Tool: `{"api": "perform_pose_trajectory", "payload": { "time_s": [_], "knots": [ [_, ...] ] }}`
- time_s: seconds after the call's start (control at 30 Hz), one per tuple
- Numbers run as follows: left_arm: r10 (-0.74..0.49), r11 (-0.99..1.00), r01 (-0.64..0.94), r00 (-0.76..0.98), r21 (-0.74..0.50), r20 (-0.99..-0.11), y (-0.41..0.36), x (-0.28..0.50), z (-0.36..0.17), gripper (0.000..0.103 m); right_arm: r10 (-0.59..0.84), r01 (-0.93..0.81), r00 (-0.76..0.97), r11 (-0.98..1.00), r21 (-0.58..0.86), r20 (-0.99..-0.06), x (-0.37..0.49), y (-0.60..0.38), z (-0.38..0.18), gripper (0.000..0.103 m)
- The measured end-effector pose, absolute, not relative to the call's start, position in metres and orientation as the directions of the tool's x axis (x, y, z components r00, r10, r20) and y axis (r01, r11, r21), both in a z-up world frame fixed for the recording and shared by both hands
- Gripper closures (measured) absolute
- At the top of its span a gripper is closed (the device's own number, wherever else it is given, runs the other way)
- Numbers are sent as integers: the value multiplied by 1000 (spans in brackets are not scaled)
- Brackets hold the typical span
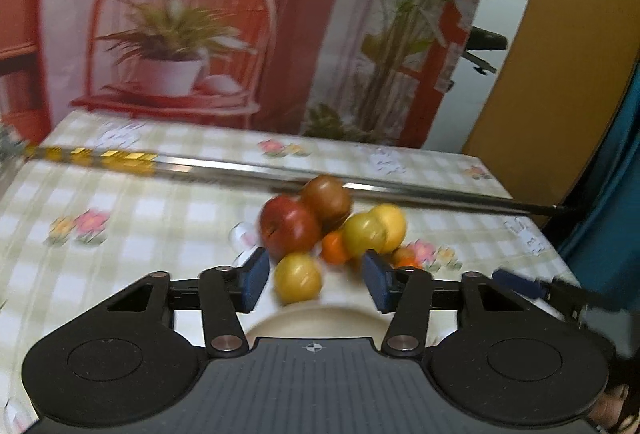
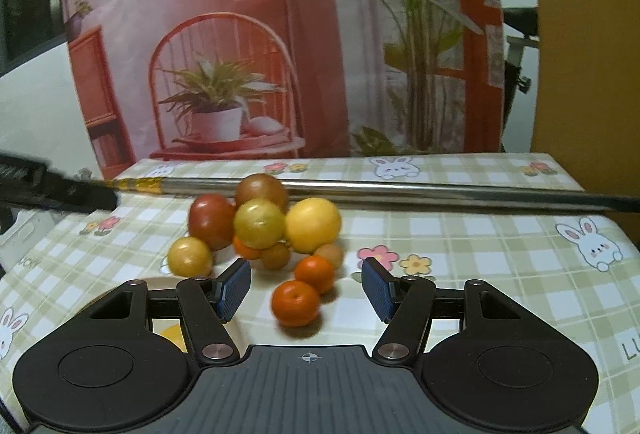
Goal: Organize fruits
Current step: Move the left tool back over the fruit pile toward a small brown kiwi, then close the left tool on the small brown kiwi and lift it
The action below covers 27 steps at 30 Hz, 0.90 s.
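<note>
Metal pole lies across checkered tablecloth, just behind fruit pile. Pile near table middle: two red apples, three yellow fruits, three oranges, two small brown fruits. Cream plate under left gripper, fingers apart, empty. Right gripper also spread wide, nearest orange between fingers, not touched.

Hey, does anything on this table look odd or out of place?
Yes. A long metal rod lies across the checked tablecloth right behind the loose pile of fruit, which is no kitchen thing. The fruit sits bare on the cloth, not on the plate. Nothing looks spilled or damaged.
</note>
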<state>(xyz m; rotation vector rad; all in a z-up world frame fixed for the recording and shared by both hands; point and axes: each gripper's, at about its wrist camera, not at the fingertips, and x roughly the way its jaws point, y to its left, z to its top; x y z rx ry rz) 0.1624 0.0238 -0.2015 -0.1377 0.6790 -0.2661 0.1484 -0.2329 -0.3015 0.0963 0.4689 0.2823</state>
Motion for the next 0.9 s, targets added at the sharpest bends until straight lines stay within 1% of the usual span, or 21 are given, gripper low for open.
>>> {"api": "perform_pose_trajectory", "payload": {
  "time_s": [0.03,0.07,0.1,0.13,0.2,0.37,0.5,0.67,0.9],
  "knots": [
    [-305,951,210,737,-225,-603,24,173,-203,70,288,-239,855,957,164,-432,150,-236,-303,45],
    [-325,945,218,724,-245,-609,23,186,-205,74,286,-234,855,957,171,-432,153,-239,-305,45],
    [-343,938,224,711,-265,-614,22,198,-209,80,285,-229,855,957,179,-432,155,-243,-307,45],
    [-361,931,233,699,-281,-617,19,209,-212,81,285,-223,855,956,188,-432,157,-246,-309,45],
    [-387,921,256,684,-293,-619,12,230,-218,81,283,-213,855,956,204,-435,160,-252,-314,45],
    [-378,925,243,660,-292,-649,-7,269,-236,81,280,-187,850,952,241,-447,169,-266,-327,45],
    [-392,919,230,617,-320,-682,-12,287,-253,81,277,-172,847,950,260,-454,173,-274,-333,45],
    [-419,908,249,586,-338,-694,-11,277,-259,81,274,-163,852,949,271,-447,173,-279,-335,44],
    [-393,920,239,561,-311,-729,-7,263,-269,81,284,-162,842,944,287,-458,177,-278,-341,44]
  ]
}}
